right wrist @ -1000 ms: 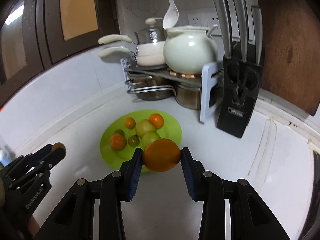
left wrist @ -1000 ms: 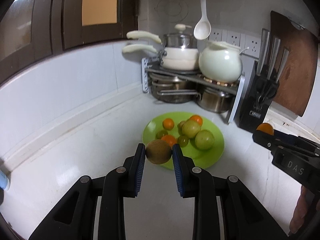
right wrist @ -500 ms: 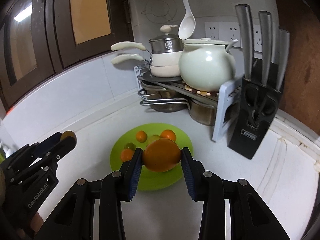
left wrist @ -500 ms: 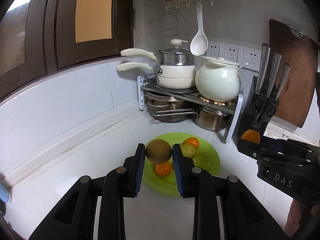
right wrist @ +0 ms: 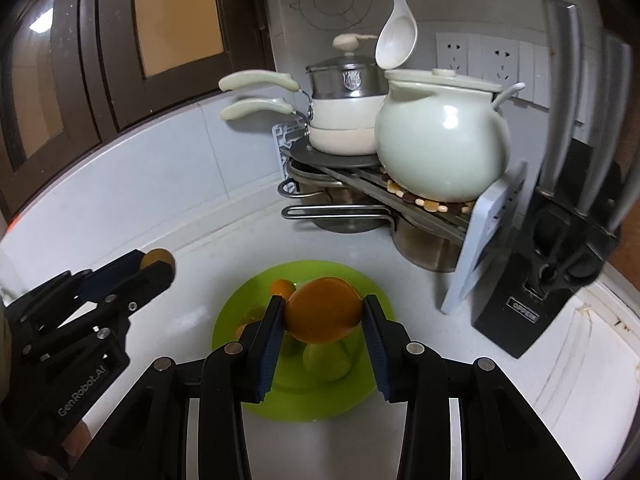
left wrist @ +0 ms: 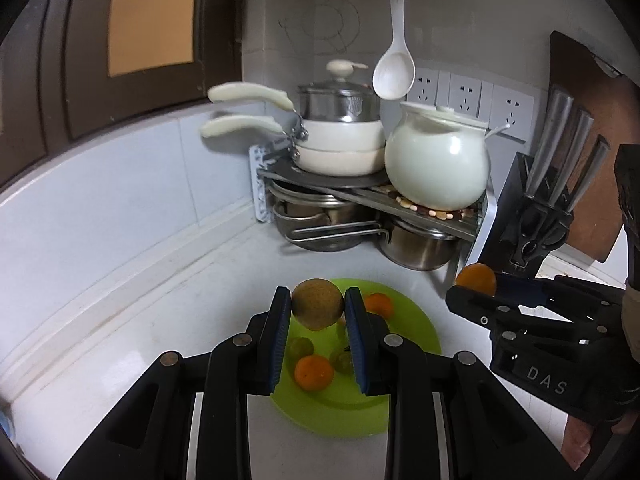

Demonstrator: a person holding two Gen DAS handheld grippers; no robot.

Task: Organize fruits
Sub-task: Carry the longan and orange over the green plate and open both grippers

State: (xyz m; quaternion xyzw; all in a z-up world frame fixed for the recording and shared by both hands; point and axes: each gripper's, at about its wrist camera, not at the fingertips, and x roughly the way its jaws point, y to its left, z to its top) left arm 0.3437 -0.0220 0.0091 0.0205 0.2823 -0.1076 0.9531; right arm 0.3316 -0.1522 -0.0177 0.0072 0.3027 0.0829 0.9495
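Note:
My left gripper (left wrist: 317,309) is shut on a round brown-green fruit (left wrist: 317,303) and holds it above the green plate (left wrist: 416,336). The plate holds small oranges (left wrist: 314,372) and green fruits (left wrist: 301,347). My right gripper (right wrist: 323,314) is shut on a large orange (right wrist: 323,314) above the same plate (right wrist: 236,316), hiding most of the fruit on it. The right gripper also shows at the right of the left wrist view (left wrist: 476,280), and the left gripper at the left of the right wrist view (right wrist: 158,260).
A corner rack (left wrist: 360,192) with steel pots, a white saucepan (left wrist: 340,148) and a white ceramic pot (left wrist: 438,164) stands behind the plate. A knife block (left wrist: 536,220) and a wooden board (left wrist: 592,128) are at the right. A white spoon (left wrist: 394,76) hangs above.
Both grippers have risen and moved forward over the plate with their fruits still held. The plate now lies lower in both views, under the fingers.

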